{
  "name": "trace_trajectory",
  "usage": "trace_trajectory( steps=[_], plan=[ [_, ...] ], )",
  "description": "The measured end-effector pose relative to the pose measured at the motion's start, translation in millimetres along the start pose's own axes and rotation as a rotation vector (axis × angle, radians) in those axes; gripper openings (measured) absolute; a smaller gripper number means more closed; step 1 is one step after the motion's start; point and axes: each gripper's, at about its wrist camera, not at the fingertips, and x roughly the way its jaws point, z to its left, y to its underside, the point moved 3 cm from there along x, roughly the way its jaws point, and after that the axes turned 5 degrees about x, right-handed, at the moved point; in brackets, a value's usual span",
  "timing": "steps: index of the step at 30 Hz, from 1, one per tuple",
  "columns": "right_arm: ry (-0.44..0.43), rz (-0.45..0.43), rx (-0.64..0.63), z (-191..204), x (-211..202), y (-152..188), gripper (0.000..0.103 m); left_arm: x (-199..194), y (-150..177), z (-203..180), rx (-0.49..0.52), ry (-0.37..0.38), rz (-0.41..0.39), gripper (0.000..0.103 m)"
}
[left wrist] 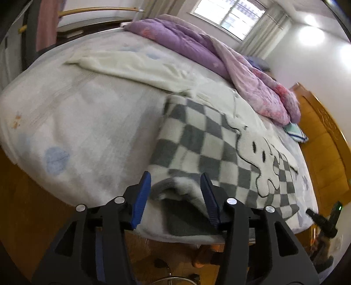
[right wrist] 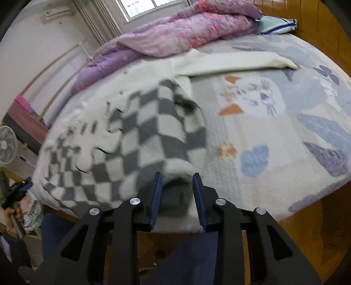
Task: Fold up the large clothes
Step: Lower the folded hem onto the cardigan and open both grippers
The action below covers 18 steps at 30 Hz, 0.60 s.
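Sweater (left wrist: 210,142) lies flat on the bed (left wrist: 76,122), front up, spread across the mattress. Body is a grey-and-white check with a white cartoon figure (left wrist: 258,153) stitched over it; sleeves and upper part are cream. One sleeve (left wrist: 122,65) stretches out straight toward the foot-side edge in the left wrist view; the other sleeve (right wrist: 237,61) stretches the opposite way in the right wrist view. Hem hangs just over the near edge of the bed.

Left tongs (left wrist: 175,197): jaws apart, blue pads on either side of a raised fold of the hem at one bottom corner. Fabric sits between the pads, but the pads are not pressed together on it; released.

Right tongs (right wrist: 176,197): jaws apart likewise, straddling the rolled hem at the other bottom corner. Cloth lies in the gap; whether either pad touches it cannot be told. Released.

The right view is motion-blurred, and the left one slightly.

Surroundings: bedsheet (right wrist: 274,122) is pale with blue, purple and orange printed patches. A purple-pink quilt (left wrist: 219,57) is bunched along the far side of the bed, just beyond the sweater's shoulders. A small folded striped cloth (right wrist: 276,25) lies beside the quilt near the wooden headboard (left wrist: 324,140). Window (left wrist: 228,15) is behind the quilt. Fan (right wrist: 6,144) stands at the left margin of the right view.
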Motion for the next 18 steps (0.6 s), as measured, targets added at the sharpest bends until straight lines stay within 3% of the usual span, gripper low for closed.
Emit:
trace_trajectory(
  steps=[2,5,7,10,14,18],
  plan=[
    [-0.006,-0.004,-0.020,16,13,-8,0.021,16,-3,-12,0.021,-0.001,0.023,0.048],
    [-0.012,0.020,-0.015,29,42,-16,0.020,44,-3,-29,0.053,-0.001,0.054,0.048],
    [0.078,0.059,-0.021,25,68,-15,0.020,68,3,-36,0.096,-0.049,0.097,0.048],
    [0.157,0.136,0.028,1,93,-5,0.002,100,19,-23,0.072,-0.136,0.204,0.048],
    [0.085,0.166,0.111,-31,104,8,0.000,109,33,-6,0.022,-0.105,0.204,0.050],
    [0.143,0.199,0.091,-19,104,-3,0.000,109,29,-5,0.030,-0.084,0.224,0.050]
  ],
)
